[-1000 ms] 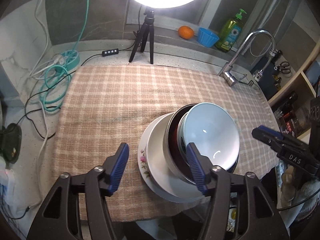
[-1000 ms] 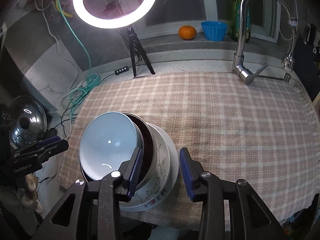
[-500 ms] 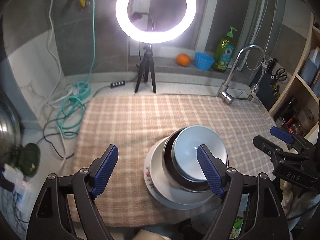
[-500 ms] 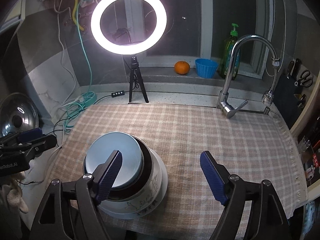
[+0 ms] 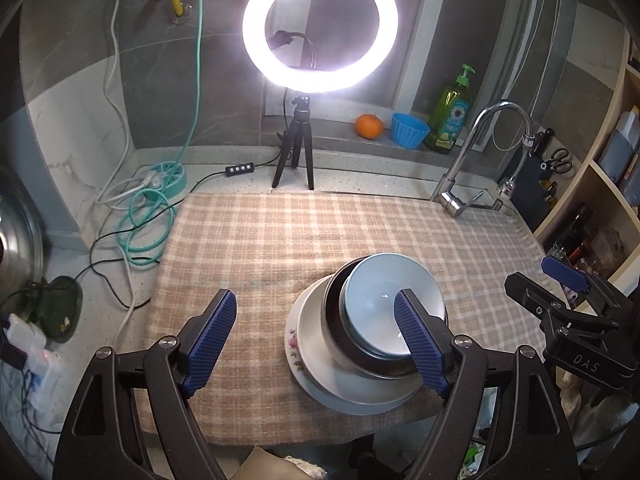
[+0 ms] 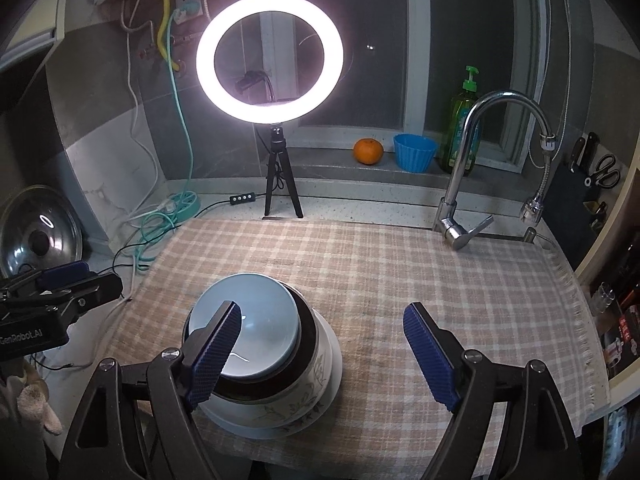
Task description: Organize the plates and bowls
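We find the left gripper (image 5: 316,340) standing wide apart with nothing between its pads; its jaws have just been opening, and a second ago its right pad sat against the stack's rim, whereas it now hangs clear in front of it. The right gripper (image 6: 324,352) is likewise spread wide and empty, its jaws having just been opening; earlier its left pad lay at the rim of the bowls.

We note both views now sit higher and farther back than a second ago. The pale blue bowl (image 5: 394,304) nests in the dark-lined bowl (image 5: 340,320), which rests in the white floral dish (image 5: 320,360), all at the near edge of the checked cloth (image 5: 280,240). The stack is unmoved.

Beyond the cloth we record the ring light (image 5: 320,24) on its tripod, the faucet (image 5: 472,152), and on the sill an orange (image 5: 369,126), a blue cup (image 5: 409,130) and a green soap bottle (image 5: 452,116).
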`<state>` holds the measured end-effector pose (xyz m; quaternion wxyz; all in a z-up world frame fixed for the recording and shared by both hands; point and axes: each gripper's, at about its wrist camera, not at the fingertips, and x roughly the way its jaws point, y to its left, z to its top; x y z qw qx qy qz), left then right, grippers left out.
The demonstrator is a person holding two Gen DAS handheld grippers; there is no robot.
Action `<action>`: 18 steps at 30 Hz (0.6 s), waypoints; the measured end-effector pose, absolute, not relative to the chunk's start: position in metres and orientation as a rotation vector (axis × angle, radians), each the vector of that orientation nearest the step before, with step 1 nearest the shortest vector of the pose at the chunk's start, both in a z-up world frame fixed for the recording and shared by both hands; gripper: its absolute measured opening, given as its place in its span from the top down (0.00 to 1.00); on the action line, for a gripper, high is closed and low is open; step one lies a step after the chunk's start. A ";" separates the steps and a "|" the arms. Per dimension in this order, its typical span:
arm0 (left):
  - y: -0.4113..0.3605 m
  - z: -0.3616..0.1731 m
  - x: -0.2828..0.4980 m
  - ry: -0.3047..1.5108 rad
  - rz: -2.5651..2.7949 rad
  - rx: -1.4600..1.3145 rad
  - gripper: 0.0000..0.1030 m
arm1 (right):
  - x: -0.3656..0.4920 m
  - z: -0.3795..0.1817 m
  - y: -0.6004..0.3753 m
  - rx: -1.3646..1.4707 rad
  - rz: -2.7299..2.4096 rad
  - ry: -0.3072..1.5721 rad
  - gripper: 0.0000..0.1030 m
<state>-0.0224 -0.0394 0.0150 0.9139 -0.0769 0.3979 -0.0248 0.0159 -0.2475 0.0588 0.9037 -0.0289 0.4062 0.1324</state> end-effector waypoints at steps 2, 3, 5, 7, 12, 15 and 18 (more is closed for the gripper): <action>-0.039 0.015 -0.022 0.819 -0.050 -0.157 0.21 | 0.015 0.059 -0.248 -0.058 0.268 0.839 0.22; -0.040 0.015 -0.023 0.820 -0.051 -0.159 0.21 | 0.014 0.059 -0.248 -0.058 0.267 0.839 0.22; -0.041 0.015 -0.023 0.821 -0.058 -0.156 0.21 | 0.013 0.059 -0.249 -0.057 0.264 0.841 0.22; -0.043 0.015 -0.023 0.823 -0.065 -0.154 0.21 | 0.012 0.059 -0.250 -0.057 0.261 0.844 0.22; -0.049 0.016 -0.023 0.825 -0.079 -0.146 0.21 | 0.011 0.059 -0.253 -0.051 0.251 0.845 0.22; -0.049 0.016 -0.023 0.824 -0.081 -0.146 0.21 | 0.010 0.059 -0.254 -0.049 0.249 0.843 0.22; -0.050 0.016 -0.023 0.822 -0.079 -0.143 0.21 | 0.010 0.059 -0.255 -0.049 0.249 0.845 0.22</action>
